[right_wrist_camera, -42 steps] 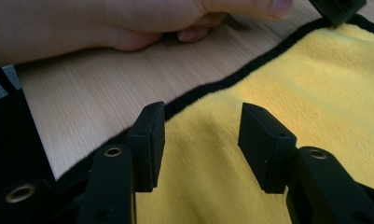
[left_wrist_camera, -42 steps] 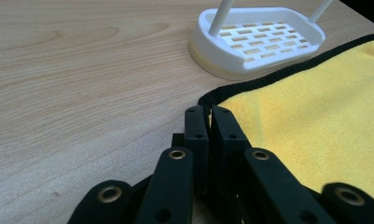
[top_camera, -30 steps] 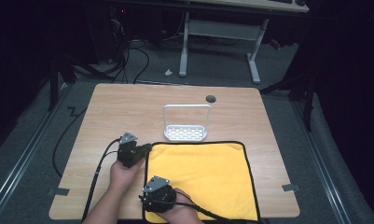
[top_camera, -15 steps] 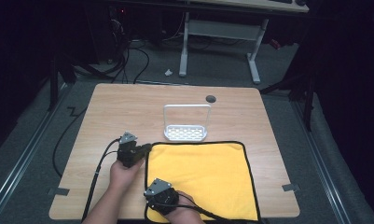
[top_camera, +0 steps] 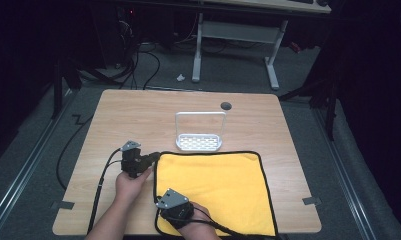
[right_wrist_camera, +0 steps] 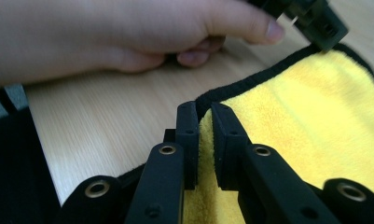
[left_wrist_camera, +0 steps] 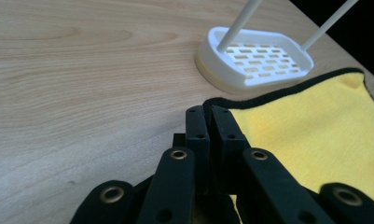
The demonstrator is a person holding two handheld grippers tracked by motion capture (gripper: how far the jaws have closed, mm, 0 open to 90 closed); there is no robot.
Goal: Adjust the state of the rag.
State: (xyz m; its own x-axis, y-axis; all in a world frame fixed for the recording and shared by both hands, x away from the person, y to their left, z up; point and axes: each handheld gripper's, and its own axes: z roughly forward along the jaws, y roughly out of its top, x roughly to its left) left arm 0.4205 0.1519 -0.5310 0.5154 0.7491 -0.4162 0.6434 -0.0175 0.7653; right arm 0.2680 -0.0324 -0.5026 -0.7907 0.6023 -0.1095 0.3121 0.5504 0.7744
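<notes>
A cloth [top_camera: 215,192] lay flat on the near right part of the table [top_camera: 138,115], its near edge close to the table's near edge. Just behind the cloth's far edge, slightly left of its middle, stood a rack [top_camera: 199,141], near the cloth but apart from it. Farther back and a little right of the rack sat a hole [top_camera: 226,106] in the tabletop. The left gripper [top_camera: 155,156] lay at the cloth's far left corner, the right gripper [top_camera: 160,200] at its near left corner, both on the cloth's left border. Behind the table, on the floor, stood a desk frame [top_camera: 235,35].
</notes>
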